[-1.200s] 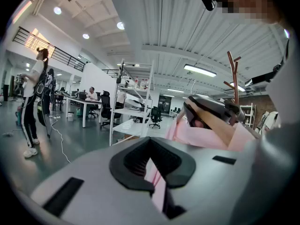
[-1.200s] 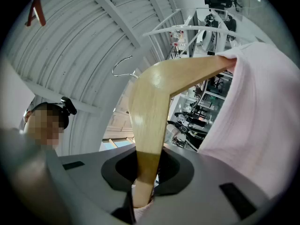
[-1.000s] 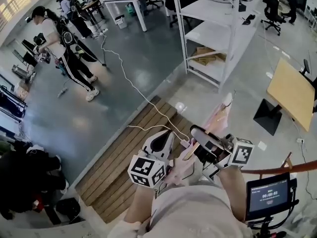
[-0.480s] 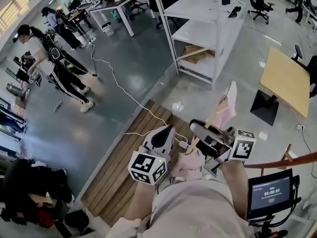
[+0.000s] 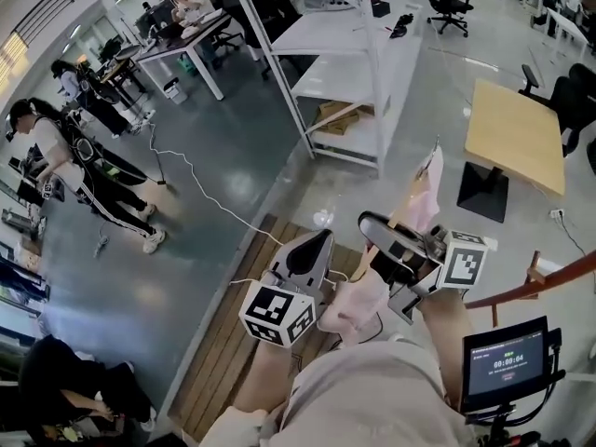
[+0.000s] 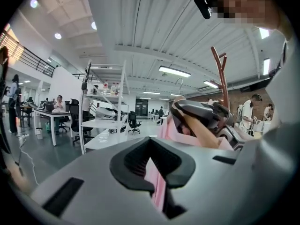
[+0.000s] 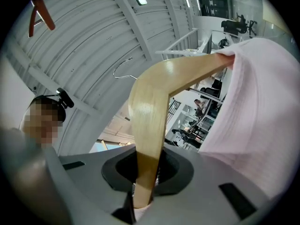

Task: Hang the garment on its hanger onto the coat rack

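Note:
A pink garment (image 5: 425, 194) hangs on a wooden hanger (image 7: 151, 108) with a thin metal hook (image 7: 123, 67). My right gripper (image 5: 376, 233) is shut on the hanger's wooden arm, which stands up out of its jaws (image 7: 144, 175). Pink cloth (image 7: 258, 116) drapes over the hanger's far end. My left gripper (image 5: 311, 248) is shut on a fold of the pink garment (image 6: 157, 184), just left of the right gripper (image 6: 202, 114). The reddish-brown coat rack (image 6: 221, 72) stands ahead to the right. One of its arms (image 5: 545, 283) crosses the head view's right edge.
A white metal shelf unit (image 5: 345, 54) stands ahead, a wooden table (image 5: 514, 138) to its right. A white cable (image 5: 209, 198) trails over the grey floor onto wooden decking (image 5: 233, 343). People (image 5: 65, 170) stand at the far left. A small screen (image 5: 503, 361) sits at my lower right.
The view has swung so the shelf unit and table sit lower and nearer. Both grippers keep their hold, and the garment's top end has risen slightly.

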Demonstrator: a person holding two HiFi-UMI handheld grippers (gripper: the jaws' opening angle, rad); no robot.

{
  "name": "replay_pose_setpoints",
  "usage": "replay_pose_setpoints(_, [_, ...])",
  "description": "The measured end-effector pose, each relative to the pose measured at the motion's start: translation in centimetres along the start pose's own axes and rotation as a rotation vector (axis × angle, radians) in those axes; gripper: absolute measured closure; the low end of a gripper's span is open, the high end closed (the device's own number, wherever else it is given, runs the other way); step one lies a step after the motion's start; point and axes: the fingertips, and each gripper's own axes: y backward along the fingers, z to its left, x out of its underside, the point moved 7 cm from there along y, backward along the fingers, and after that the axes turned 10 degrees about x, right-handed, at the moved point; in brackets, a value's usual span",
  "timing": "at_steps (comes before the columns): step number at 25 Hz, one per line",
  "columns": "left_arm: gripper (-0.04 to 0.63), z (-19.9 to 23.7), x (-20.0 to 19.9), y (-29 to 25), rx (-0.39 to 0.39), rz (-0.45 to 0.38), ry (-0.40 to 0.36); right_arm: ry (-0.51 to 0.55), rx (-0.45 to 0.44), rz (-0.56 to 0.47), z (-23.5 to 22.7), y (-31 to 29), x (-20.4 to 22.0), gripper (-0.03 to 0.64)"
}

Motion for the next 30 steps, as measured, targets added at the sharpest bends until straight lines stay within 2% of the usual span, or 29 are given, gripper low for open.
replay_pose_setpoints(9, [0.589, -2.8, -4.2, -5.4, 0.174, -0.013, -0.117, 0.019, -0.029, -0.114, 2.4, 3.7, -4.6, 0.563])
replay_pose_setpoints(16, [0.589, -6.9, -7.0, -10.3, 0.33, -0.038, -0.153, 0.079, -0.012, -0.205, 4.9, 8.1, -8.6, 0.563])
replay_pose_setpoints(22, [0.589, -8.3, -7.9, -13.8, 0.418, -0.056, -0.176, 0.138, 0.03, -0.265, 4.9, 10.8, -11.0, 0.563])
replay_pose_setpoints(30, [0.589, -10.3, -9.0, -16.6, 0.486, -0.054, -0.223, 0.18, 0.065, -0.331, 5.3, 13.6, -13.0, 0.563])
